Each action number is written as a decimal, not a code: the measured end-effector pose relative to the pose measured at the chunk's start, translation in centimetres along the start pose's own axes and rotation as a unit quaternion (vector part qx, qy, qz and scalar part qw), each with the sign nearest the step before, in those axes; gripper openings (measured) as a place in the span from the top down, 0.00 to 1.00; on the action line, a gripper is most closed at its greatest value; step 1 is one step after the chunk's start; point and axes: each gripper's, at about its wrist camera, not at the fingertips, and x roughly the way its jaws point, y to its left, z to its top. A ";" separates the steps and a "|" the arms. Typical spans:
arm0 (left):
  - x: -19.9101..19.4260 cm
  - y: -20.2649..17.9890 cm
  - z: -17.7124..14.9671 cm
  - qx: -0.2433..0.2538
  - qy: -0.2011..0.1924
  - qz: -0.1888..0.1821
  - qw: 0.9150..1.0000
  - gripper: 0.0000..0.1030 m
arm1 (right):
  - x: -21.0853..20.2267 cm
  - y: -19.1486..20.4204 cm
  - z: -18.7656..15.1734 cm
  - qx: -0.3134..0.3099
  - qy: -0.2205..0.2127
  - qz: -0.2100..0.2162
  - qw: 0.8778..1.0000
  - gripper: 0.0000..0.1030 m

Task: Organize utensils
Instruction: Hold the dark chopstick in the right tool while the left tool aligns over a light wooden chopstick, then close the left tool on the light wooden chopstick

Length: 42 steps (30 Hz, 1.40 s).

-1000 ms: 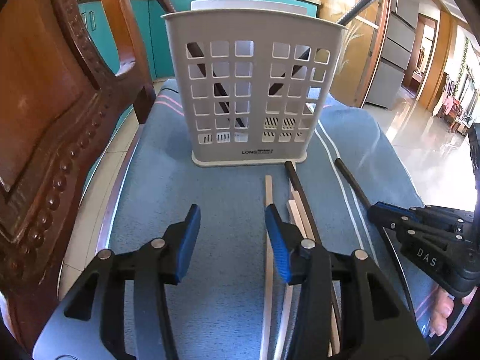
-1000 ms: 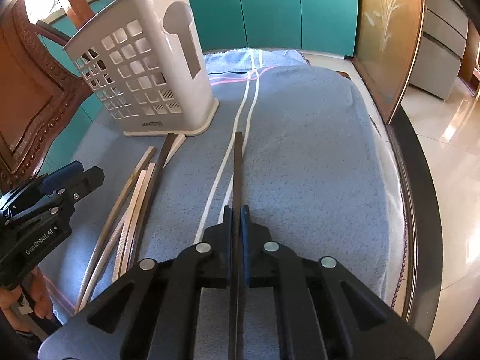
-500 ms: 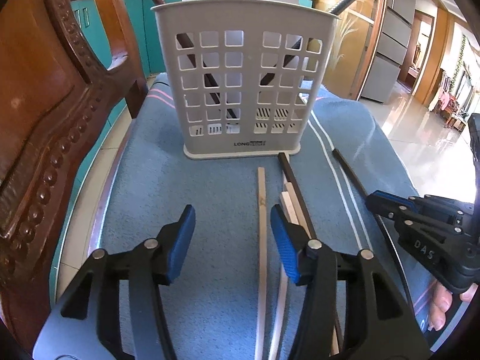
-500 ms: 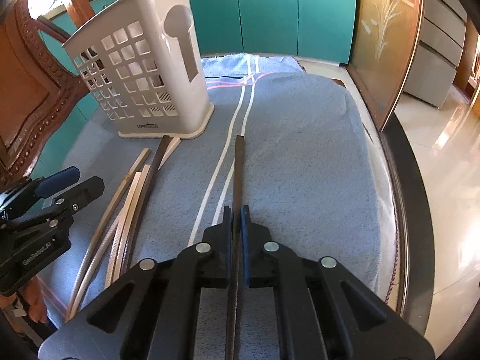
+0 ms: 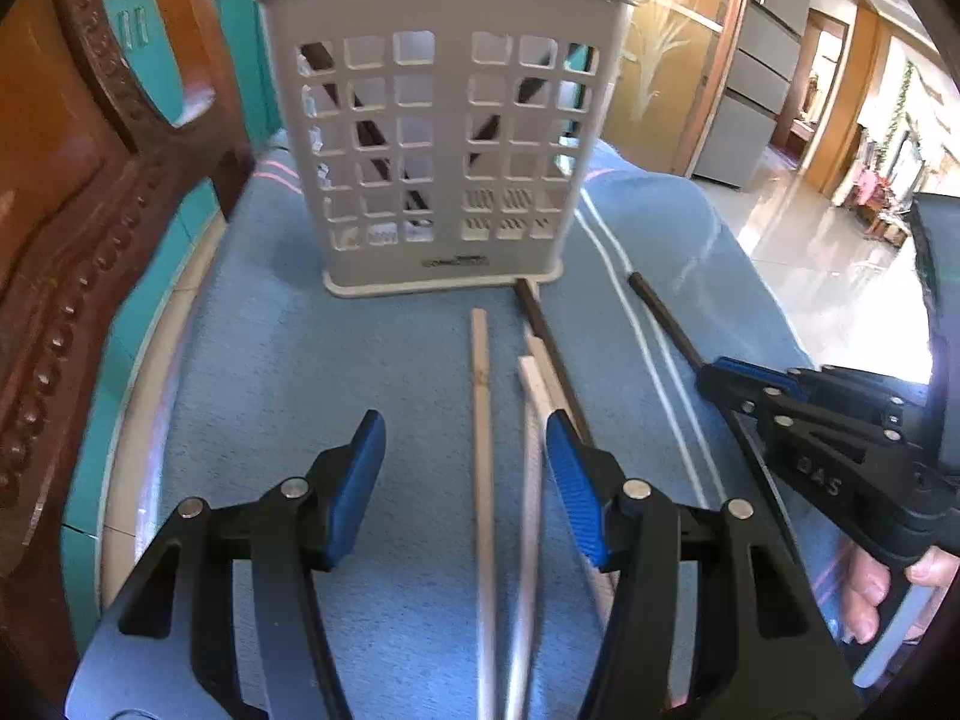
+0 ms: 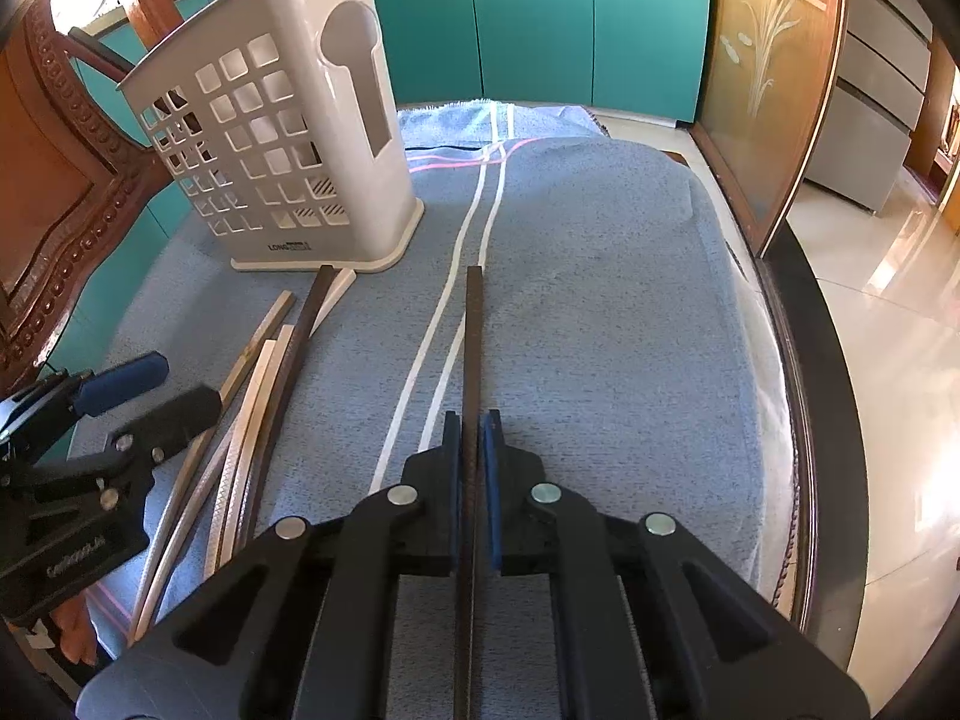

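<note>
Wooden chair [image 5: 90, 192] beside basket [image 5: 444, 138], chopsticks [image 5: 483, 420] near.

Not much to read here tbh. The white utensil basket [image 6: 282, 144] has a small dark brand mark low on its front, starts with "LONG" and the rest is too tiny to make out (same mark shows in the left wrist view [image 5: 454, 261] but it's blurred there). The right gripper [image 5: 714, 373] has "DAS" embossed on its black body. The left gripper [image 6: 162, 387] carries pale lettering on its side that looks like "GenRobot.AI", though it's seen at an angle and hard to read.
</note>
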 end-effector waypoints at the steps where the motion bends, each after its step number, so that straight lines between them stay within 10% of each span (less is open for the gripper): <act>1: 0.1 0.0 -0.1 -0.001 0.004 -0.008 1.000 0.45 | 0.0 0.0 0.1 0.001 0.000 0.000 1.000 0.92; 37: 0.8 3.7 -0.9 -0.056 0.032 -0.007 0.998 0.43 | 0.0 0.1 0.0 0.003 0.000 -0.001 1.000 0.90; 42: 1.1 3.2 -0.8 -0.062 0.029 -0.007 0.998 0.62 | -0.1 0.2 0.0 0.003 -0.002 0.000 1.000 0.85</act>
